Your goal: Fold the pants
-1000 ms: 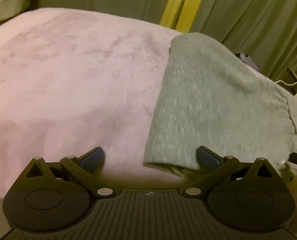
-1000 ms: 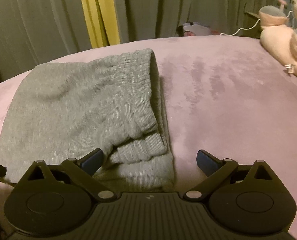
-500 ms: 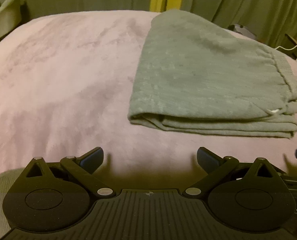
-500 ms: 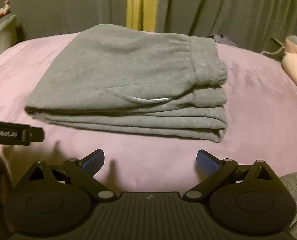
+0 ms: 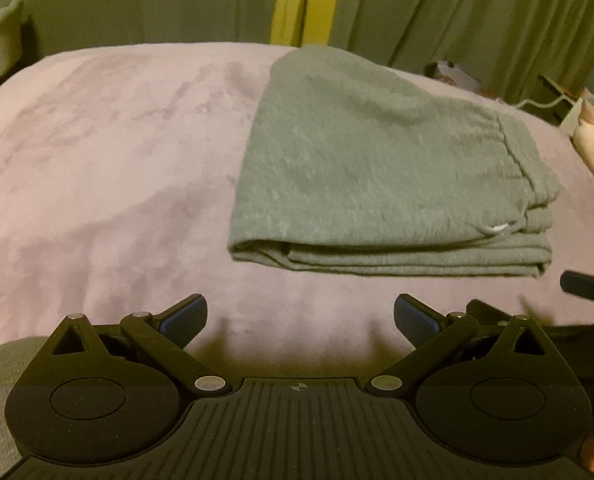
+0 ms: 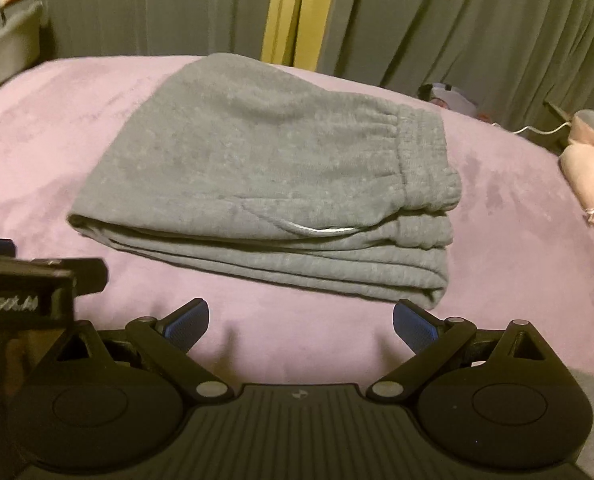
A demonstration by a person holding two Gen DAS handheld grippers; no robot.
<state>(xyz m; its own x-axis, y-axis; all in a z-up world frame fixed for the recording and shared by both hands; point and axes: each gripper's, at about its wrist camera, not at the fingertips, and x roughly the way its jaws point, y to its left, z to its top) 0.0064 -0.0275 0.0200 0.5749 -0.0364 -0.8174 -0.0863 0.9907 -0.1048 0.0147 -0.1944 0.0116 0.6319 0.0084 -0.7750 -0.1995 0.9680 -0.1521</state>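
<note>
The bed (image 6: pixel 97 128), under its pink plush cover, fills most of the room in front of me, with green curtains (image 6: pixel 437 20) hanging behind it. On the bed, toward the far side and a little right of its middle, lie the grey pants (image 6: pixel 257 160), folded into a squat rectangular stack of several layers, the ribbed waistband (image 6: pixel 421 160) at the right end and a pale drawstring (image 6: pixel 325 232) peeking out of the near edge. They look like soft, thick fleece: light for their bulk, limp, and apt to slide layer over layer if pulled by one corner, so I would judge the best hold is low on the near folded edge, pinching all layers together at both ends. A pink stuffed toy (image 6: pixel 589 172) sits at the bed's right edge, well apart from the pants. The left gripper (image 5: pixel 300 316) and right gripper (image 6: pixel 300 318) both hover near the stack's front edge, jaws spread wide and holding nothing.
</note>
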